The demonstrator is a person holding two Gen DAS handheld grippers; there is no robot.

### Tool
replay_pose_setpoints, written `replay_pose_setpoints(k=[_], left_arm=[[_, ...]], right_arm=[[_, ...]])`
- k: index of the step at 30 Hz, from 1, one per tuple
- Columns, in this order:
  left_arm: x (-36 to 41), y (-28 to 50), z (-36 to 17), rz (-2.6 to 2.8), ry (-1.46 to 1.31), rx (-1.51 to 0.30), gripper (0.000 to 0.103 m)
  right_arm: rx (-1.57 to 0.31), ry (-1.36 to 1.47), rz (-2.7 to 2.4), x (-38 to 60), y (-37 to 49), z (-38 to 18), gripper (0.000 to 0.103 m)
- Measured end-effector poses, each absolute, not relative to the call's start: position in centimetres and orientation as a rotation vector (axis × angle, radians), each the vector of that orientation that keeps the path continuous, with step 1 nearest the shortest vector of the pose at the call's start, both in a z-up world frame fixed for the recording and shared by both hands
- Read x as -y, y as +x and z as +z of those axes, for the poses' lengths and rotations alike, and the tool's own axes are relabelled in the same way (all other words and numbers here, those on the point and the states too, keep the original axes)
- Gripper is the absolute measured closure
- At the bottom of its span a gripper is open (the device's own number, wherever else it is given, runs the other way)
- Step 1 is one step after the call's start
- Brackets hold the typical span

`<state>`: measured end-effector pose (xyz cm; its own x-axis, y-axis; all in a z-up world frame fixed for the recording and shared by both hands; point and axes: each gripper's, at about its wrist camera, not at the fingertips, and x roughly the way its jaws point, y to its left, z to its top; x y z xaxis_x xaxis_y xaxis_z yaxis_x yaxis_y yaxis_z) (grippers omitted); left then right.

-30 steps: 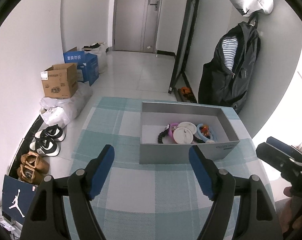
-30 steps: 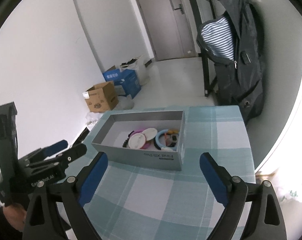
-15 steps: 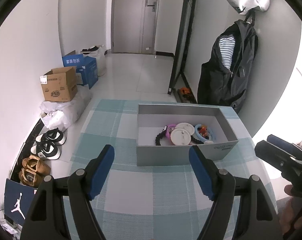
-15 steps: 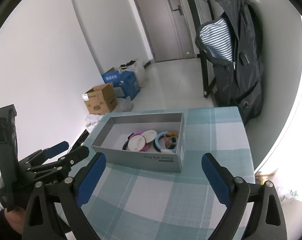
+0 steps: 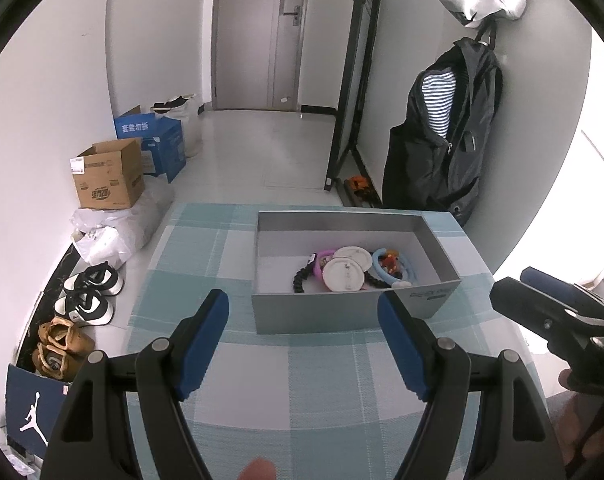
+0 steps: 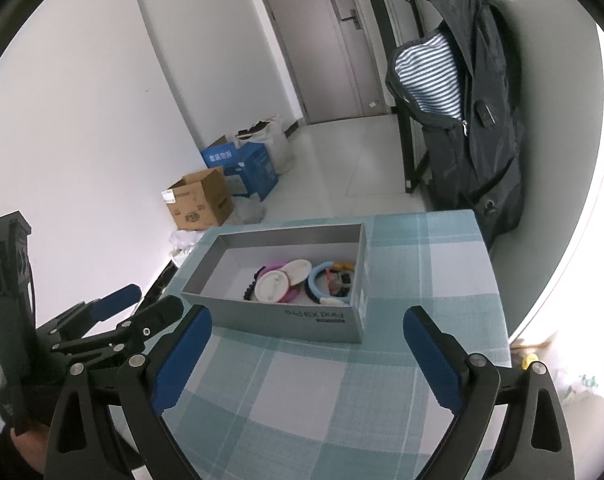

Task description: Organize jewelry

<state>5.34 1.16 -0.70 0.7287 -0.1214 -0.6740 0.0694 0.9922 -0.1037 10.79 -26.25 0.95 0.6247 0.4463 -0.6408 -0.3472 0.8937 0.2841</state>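
A grey open box [image 5: 314, 314] [image 6: 286, 318] stands on the checked tablecloth [image 5: 302, 380]. Inside lie two white round discs [image 5: 344, 274] [image 6: 276, 284], a black beaded bracelet [image 5: 300, 280], a pink piece [image 5: 324, 258], and a light blue ring [image 5: 382, 268] [image 6: 314, 280] with small charms. My left gripper [image 5: 304, 344] is open and empty, held in front of the box. My right gripper [image 6: 306, 356] is open and empty, also short of the box. Each gripper shows at the edge of the other's view.
The table's left edge drops to a floor with shoes [image 5: 88, 300], cardboard boxes [image 5: 108, 180] and plastic bags. A dark jacket [image 5: 442, 152] hangs on the wall beyond the table's far right corner. A black rack [image 5: 354, 80] stands behind.
Both grippers have drawn back and up a little from the box, so it looks smaller and farther. Both stay open. The items in the box have not moved.
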Motion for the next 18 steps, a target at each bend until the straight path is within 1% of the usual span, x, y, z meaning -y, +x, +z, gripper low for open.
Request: replay_pose_setpoints(k=[18], left_arm=[[-0.97,5.42,-0.73,-0.110,-0.084,-0.748,0.030]], right_arm=[[-0.778,0.161,0.453,26.55,11.05,0.91,0.006]])
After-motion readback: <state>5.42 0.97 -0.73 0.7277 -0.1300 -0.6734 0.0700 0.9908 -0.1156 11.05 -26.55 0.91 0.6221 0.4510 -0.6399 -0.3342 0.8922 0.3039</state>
